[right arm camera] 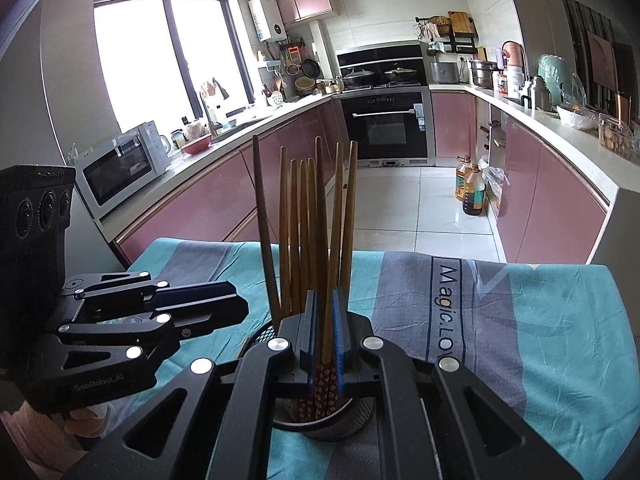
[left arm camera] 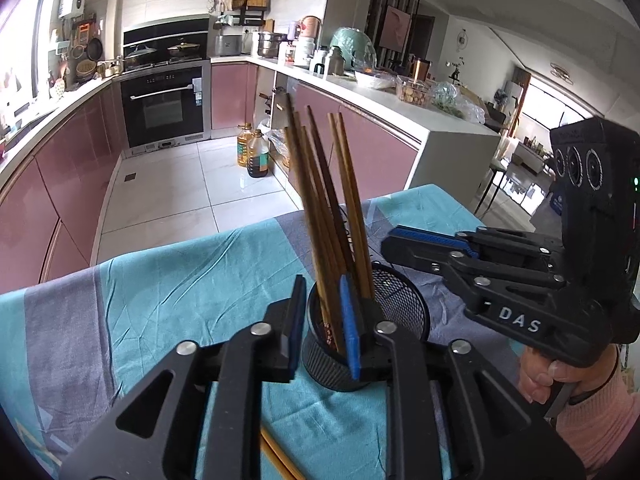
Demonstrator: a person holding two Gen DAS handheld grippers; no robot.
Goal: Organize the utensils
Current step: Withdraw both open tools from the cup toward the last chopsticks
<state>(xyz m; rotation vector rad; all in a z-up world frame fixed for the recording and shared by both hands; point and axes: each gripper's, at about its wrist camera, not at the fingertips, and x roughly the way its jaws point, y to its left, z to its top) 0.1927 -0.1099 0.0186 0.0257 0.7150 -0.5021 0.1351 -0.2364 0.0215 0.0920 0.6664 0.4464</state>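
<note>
Several brown chopsticks (left arm camera: 320, 184) stand upright in a black mesh holder (left arm camera: 400, 300) on the blue and grey tablecloth (left arm camera: 180, 288). My left gripper (left arm camera: 322, 312) is open around the lower part of the bundle; its left pad stands apart from the sticks. My right gripper (left arm camera: 386, 242) comes in from the right, shut, with its tips just beside the bundle above the holder's far rim. In the right wrist view the right gripper (right arm camera: 325, 312) sits over the holder (right arm camera: 256, 336), and a chopstick (right arm camera: 304, 220) shows through the slit between its pads. The left gripper (right arm camera: 240, 304) is at the left.
Two loose chopsticks (left arm camera: 276, 456) lie on the cloth under my left gripper. A hand in a pink sleeve (left arm camera: 560, 372) holds the right gripper. Beyond the table's far edge is white tiled floor with oil bottles (left arm camera: 256, 152) and pink cabinets around.
</note>
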